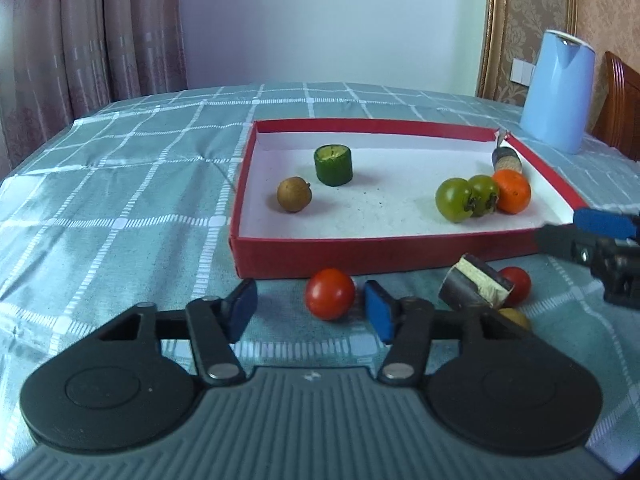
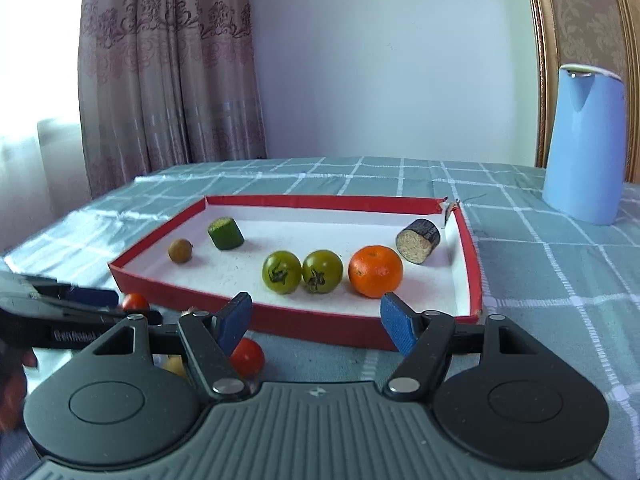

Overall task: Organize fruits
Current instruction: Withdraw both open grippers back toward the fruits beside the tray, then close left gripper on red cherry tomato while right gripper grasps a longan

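A red-walled tray [image 1: 360, 250] [image 2: 474, 264] holds a brown longan [image 1: 294, 194] [image 2: 180, 251], a cucumber piece [image 1: 333, 165] [image 2: 225, 233], two green tomatoes [image 1: 454, 200] [image 2: 281, 272], an orange [image 1: 512, 191] [image 2: 375, 271] and a dark eggplant piece [image 1: 507, 161] [image 2: 418, 241]. On the cloth before the tray lie a red tomato [image 1: 330, 294] [image 2: 135, 302], a second red tomato [image 1: 517, 286] [image 2: 247, 358], another eggplant piece [image 1: 474, 288] and a small yellow fruit [image 1: 516, 318] [image 2: 175, 365]. My left gripper [image 1: 312, 308] is open, the first red tomato between its fingertips. My right gripper [image 2: 314, 318] is open and empty before the tray's front wall.
A light blue kettle [image 1: 558, 92] [image 2: 582, 144] stands on the checked green tablecloth [image 1: 120, 184] behind the tray's right corner. Curtains hang at the back left. A wooden chair back [image 1: 622, 104] is at the far right.
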Motion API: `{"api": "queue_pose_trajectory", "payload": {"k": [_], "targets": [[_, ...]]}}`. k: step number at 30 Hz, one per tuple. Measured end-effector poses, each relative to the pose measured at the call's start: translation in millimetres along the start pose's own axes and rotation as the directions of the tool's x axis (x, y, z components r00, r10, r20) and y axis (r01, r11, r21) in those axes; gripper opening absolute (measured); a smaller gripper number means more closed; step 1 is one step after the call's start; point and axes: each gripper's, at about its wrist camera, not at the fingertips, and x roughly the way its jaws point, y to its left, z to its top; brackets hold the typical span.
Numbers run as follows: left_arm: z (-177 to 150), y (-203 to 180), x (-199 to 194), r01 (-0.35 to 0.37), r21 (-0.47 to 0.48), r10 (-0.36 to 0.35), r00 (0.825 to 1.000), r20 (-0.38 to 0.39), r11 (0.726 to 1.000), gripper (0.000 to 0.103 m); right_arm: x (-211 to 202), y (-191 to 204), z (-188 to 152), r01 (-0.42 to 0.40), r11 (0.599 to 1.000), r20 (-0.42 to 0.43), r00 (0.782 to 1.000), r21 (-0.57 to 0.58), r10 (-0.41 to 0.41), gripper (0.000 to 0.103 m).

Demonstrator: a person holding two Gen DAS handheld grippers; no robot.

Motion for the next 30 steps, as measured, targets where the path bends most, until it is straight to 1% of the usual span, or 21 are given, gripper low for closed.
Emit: {"api": "queue_pose_trajectory", "payload": {"k": [1, 3, 5, 7, 10, 14, 16, 19, 20, 25, 27, 29, 30], "targets": [[0.6, 1.1, -0.3, -0.002, -0.002, 0.002, 1.0, 0.003, 1.0, 0.045, -1.4, -0.8, -1.0, -0.017, 1.0, -0.007, 1.0, 0.006, 0.017, 0.071], [1.4, 2.2, -0.8, 0.0, -0.004, 0.0, 1.0, 0.005, 1.0, 0.033, -4.1, -1.7, -4.1, -0.05, 0.999, -0.026, 0.998, 0.02, 0.051, 0.071], [1.7, 2.1, -0.6, 0.003, -0.003, -0.003, 1.0, 0.007, 1.0, 0.029, -9.1, 0.9, -8.5, -0.087, 0.996, -0.039, 0.995, 0.016, 0.088, 0.07], [1.5, 1.6, 0.1, 0.007, 0.0, -0.007, 1.0, 0.008, 1.0, 0.029, -12.2, 6.8, -11.8, -0.127, 0.992, -0.062, 0.99, 0.007, 0.127, 0.07], [1.0, -0.1, 0.3, 0.001, 0.008, -0.001, 1.0, 0.009, 1.0, 0.029, -10.3, 18.3, -14.8, -0.159, 0.987, -0.099, 0.983, -0.019, 0.156, 0.069], [0.2, 0.8, 0.0, 0.007, 0.005, -0.007, 1.0, 0.011, 1.0, 0.029, -15.3, 33.0, -15.9, -0.172, 0.982, -0.097, 0.982, -0.076, 0.165, 0.069], [0.1, 1.4, -0.5, 0.01, 0.001, -0.01, 1.0, 0.012, 1.0, 0.029, -16.2, 39.7, -19.9, -0.193, 0.976, -0.119, 0.976, -0.1, 0.181, 0.069], [0.0, 2.0, -1.0, 0.011, -0.002, -0.011, 1.0, 0.013, 1.0, 0.029, -9.5, 47.2, -22.9, -0.216, 0.971, -0.161, 0.967, -0.106, 0.197, 0.056], [0.0, 2.5, -1.2, 0.013, -0.005, -0.013, 1.0, 0.014, 1.0, 0.029, -7.8, 49.2, -22.6, -0.224, 0.969, -0.167, 0.964, -0.103, 0.205, 0.053], [-0.4, 6.1, -1.7, 0.03, -0.026, -0.03, 0.999, 0.016, 0.999, 0.029, 0.8, 56.3, -19.3, -0.238, 0.967, -0.179, 0.959, -0.094, 0.219, 0.05], [-0.2, 4.5, -1.6, 0.026, -0.018, -0.026, 1.0, 0.015, 1.0, 0.029, 4.3, 56.7, -18.3, -0.241, 0.967, -0.186, 0.957, -0.078, 0.223, 0.044], [-0.3, 3.2, -1.5, 0.023, -0.01, -0.023, 1.0, 0.014, 1.0, 0.029, 5.1, 57.6, -18.5, -0.243, 0.967, -0.187, 0.956, -0.076, 0.225, 0.032], [-0.2, 3.3, -1.6, 0.023, -0.011, -0.023, 1.0, 0.015, 1.0, 0.029, 4.5, 58.3, -18.8, -0.234, 0.969, -0.184, 0.959, -0.081, 0.216, 0.03]]}}
